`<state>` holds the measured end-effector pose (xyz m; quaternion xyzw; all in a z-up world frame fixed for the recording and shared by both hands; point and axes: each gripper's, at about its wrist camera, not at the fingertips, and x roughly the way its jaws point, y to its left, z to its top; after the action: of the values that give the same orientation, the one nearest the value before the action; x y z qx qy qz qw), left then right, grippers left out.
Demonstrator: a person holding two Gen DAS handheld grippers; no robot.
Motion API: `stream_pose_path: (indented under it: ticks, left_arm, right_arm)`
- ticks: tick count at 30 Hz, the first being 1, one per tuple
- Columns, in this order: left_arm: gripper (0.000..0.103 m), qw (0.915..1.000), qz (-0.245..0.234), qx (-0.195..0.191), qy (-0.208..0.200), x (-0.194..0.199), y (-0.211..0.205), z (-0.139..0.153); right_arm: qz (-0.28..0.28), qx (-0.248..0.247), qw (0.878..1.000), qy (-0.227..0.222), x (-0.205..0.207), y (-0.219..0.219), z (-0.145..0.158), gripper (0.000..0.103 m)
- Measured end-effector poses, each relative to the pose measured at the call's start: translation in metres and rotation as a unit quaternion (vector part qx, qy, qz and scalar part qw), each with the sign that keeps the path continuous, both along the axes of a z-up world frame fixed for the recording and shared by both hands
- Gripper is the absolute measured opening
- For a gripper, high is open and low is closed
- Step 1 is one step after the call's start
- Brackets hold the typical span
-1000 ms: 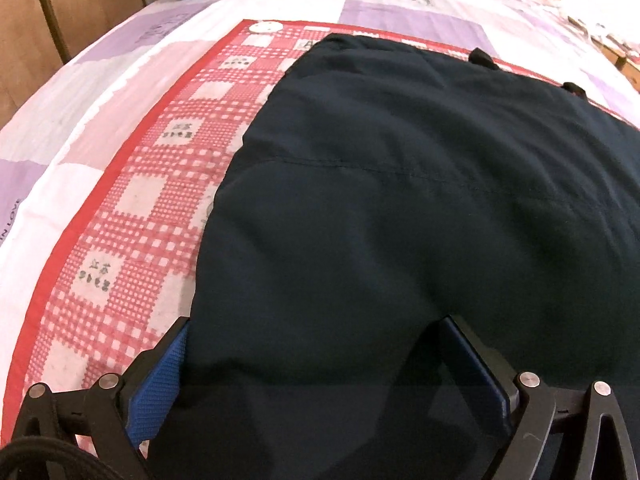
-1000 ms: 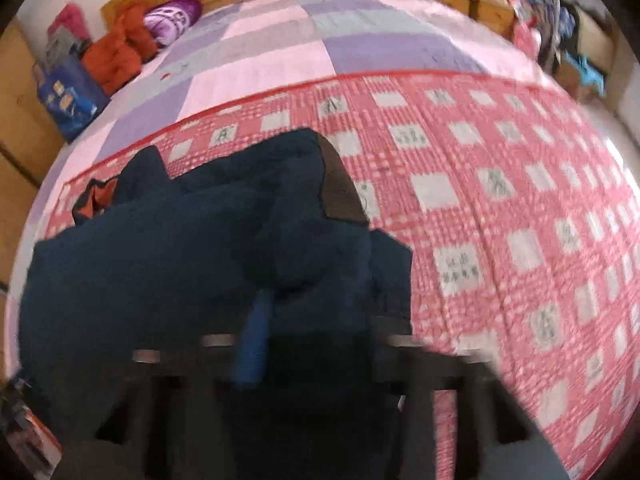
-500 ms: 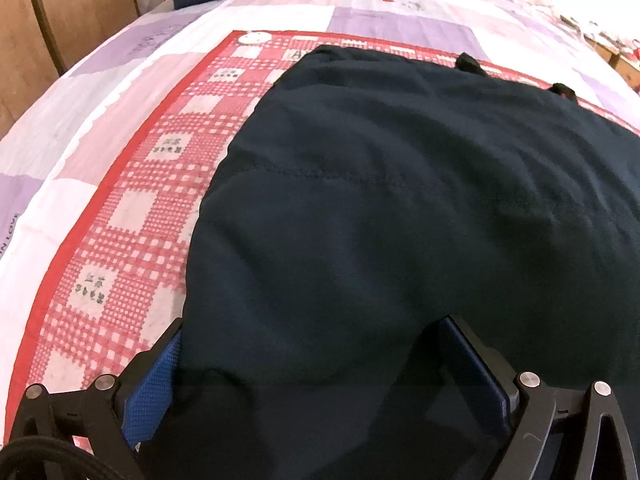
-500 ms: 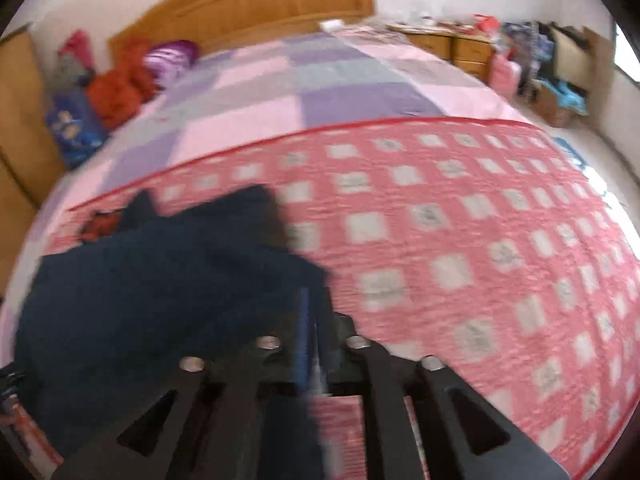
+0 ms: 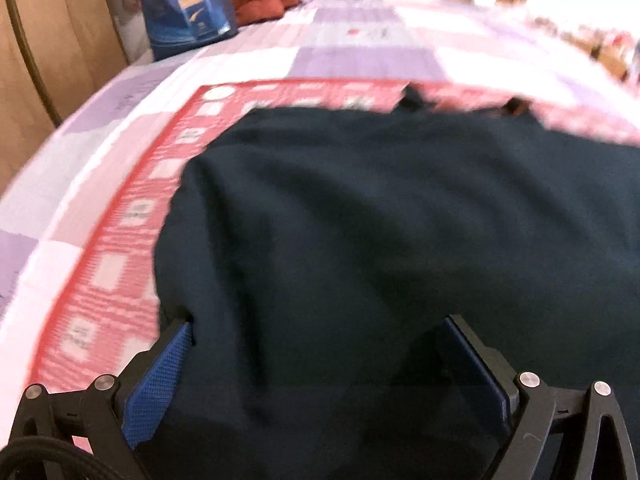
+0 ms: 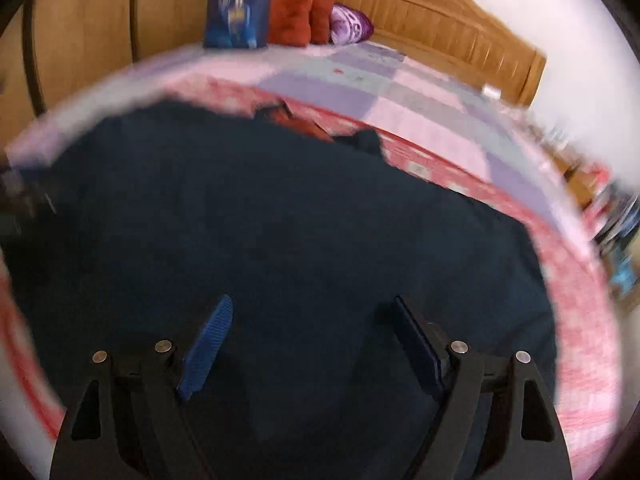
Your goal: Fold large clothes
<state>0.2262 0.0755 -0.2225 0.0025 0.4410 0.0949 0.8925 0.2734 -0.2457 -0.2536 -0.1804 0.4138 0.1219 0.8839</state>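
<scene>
Lying flat on the checked quilt [image 5: 108,264]: dark navy garment [image 5: 380,240], spread wide, filling most of both views. Both frames blurring, so fine detail unclear.

Left gripper [image 5: 320,324] sitting with jaws spread wide apart, gripping nothing, near edge of cloth bunching between the blue pads [image 5: 156,380]. Left hem of garment lying just beside the left pad.

Right gripper [image 6: 312,304] also gaping wide, holding nothing, hovering over the middle of the cloth; contact with it not resolvable.

Long axis of garment seeming to run left-right across both jaws, far edge near 2 small dark tabs [image 5: 412,98]. Judging left gripper nearer a graspable edge; right needing to shift toward the right hem [image 6: 532,240] first.
</scene>
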Motion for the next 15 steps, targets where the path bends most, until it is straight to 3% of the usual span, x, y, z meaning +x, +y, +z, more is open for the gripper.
stream_pose_path:
  ticks: [2,3,5,8,10,12,15]
  left_arm:
    - [0.101,0.9989,0.029,0.017,0.033,-0.001,0.033,-0.018]
    - [0.101,0.9980,0.047,-0.013,0.042,-0.007,0.059,-0.024]
    - [0.101,0.9953,0.083,-0.027,0.043,-0.022,0.096,-0.023]
    - [0.099,0.9955,0.089,-0.005,0.031,-0.040,0.112,-0.008]
    - [0.097,0.9981,0.059,-0.014,0.011,-0.051,0.099,0.009]
    - [0.097,0.9990,0.004,-0.043,-0.012,-0.058,0.065,0.024]
    - [0.097,0.9922,-0.092,-0.082,-0.016,-0.060,-0.004,0.030]
  right_arm:
    - [-0.069,0.025,0.997,0.008,0.004,-0.055,-0.009,0.085]
    - [-0.116,0.035,0.993,0.012,0.005,-0.089,-0.012,0.085]
    - [-0.201,-0.001,0.980,0.003,0.001,-0.150,-0.013,0.085]
    - [-0.273,-0.013,0.962,0.010,-0.013,-0.201,0.002,0.085]
    - [-0.268,-0.028,0.963,-0.028,-0.029,-0.188,0.022,0.084]
    - [-0.227,0.004,0.972,-0.055,-0.046,-0.155,0.036,0.084]
    - [-0.138,0.046,0.988,-0.041,-0.062,-0.079,0.029,0.084]
